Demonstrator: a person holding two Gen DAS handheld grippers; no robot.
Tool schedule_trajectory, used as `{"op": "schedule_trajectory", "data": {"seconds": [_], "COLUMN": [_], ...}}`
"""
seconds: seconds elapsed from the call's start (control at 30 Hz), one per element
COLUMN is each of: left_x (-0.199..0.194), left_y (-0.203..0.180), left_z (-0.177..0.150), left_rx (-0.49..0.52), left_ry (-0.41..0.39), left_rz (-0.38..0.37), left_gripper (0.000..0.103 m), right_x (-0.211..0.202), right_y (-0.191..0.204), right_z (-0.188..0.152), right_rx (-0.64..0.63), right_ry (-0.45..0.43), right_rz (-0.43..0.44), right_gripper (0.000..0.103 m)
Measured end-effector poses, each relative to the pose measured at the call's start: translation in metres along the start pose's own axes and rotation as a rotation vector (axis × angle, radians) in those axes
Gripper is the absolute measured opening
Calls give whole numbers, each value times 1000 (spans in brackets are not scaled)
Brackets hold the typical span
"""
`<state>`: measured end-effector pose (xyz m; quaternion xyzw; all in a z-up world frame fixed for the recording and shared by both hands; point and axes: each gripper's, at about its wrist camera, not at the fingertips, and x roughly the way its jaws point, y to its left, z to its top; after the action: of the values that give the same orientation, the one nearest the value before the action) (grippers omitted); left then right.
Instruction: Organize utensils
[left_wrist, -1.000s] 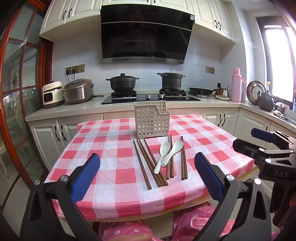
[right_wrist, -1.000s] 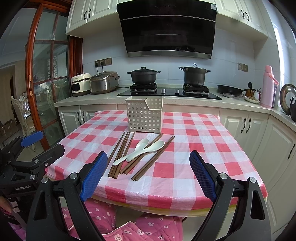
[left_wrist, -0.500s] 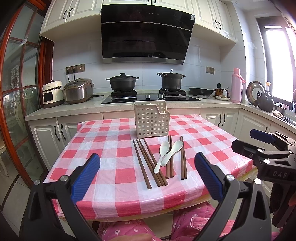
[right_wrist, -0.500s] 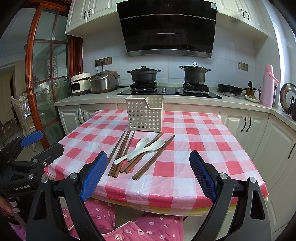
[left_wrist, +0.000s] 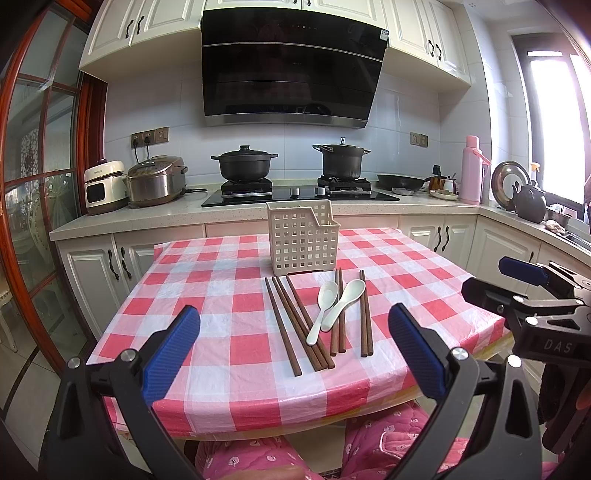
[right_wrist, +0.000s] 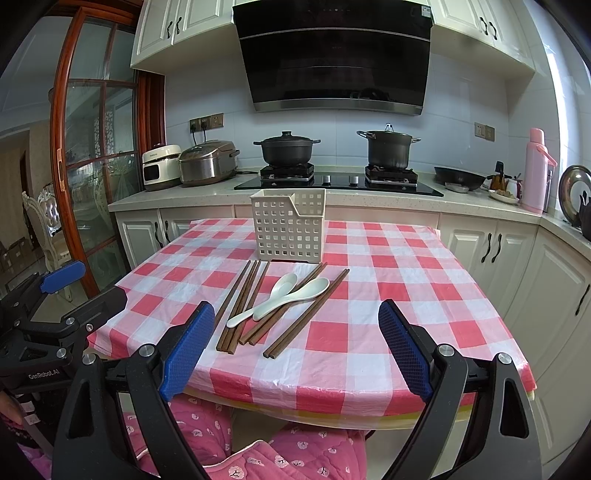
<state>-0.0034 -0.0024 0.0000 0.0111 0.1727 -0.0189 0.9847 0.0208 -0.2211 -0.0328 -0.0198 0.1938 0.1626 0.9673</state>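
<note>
The chopsticks (left_wrist: 295, 321) are lying flat on the checked tablecloth (left_wrist: 207, 288), spread in loose groups just in front of the white slotted basket (left_wrist: 302, 238); their far tips are nearly reaching its base. Two white spoons (left_wrist: 334, 308) are resting on top of the middle sticks, bowls pointing toward the basket, handles crossing toward me. From my right camera the same set is fanning out diagonally (right_wrist: 266, 306), with the spoons (right_wrist: 280, 297) overlapping.

The basket is standing upright near the table's middle. I am seeing nothing poking above its rim, though I cannot see down to its floor through the slots.

I am holding my left gripper (left_wrist: 293, 356) back at the near table edge, its blue pads wide apart and gripping nothing. My right gripper (right_wrist: 297, 354) is hovering likewise, spread wide and empty, over the near edge; it is also showing at the right of the left camera (left_wrist: 517, 280). The near ends of the sticks are stopping short of the cloth's front edge, and bare cloth is lying open on both sides of the utensils. Pink quilted trousers (right_wrist: 258, 454) are showing below the table.

Compared with a second ago, nothing on the table is shifting; both grippers are staying where they were.
</note>
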Motion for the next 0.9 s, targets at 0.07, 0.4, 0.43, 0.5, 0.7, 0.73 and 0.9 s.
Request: {"op": "schedule_trajectory", "data": {"seconds": [0.07, 0.4, 0.43, 0.5, 0.7, 0.73, 0.9], "left_x": [0, 3, 5, 8, 39, 48, 113], "left_y": [0, -1, -1, 0, 12, 16, 34], "left_z": [0, -1, -2, -4, -3, -3, -3], "left_rx": [-1, -12, -16, -22, -17, -25, -23], "left_ry": [0, 19, 25, 41, 93, 109, 199], "left_rz": [0, 1, 0, -1, 30, 28, 47], "left_gripper": [98, 98, 98, 98, 98, 98, 98], "right_x": [0, 3, 4, 9, 37, 47, 101], "right_y": [0, -1, -1, -2, -14, -16, -28], "right_z": [0, -3, -3, -5, -4, -4, 3], "right_rx": [1, 7, 8, 11, 34, 42, 92], "right_ry": [0, 5, 8, 15, 45, 55, 122], "right_rz": [0, -3, -4, -7, -30, -35, -43], "right_gripper": [85, 85, 85, 85, 85, 85, 85]}}
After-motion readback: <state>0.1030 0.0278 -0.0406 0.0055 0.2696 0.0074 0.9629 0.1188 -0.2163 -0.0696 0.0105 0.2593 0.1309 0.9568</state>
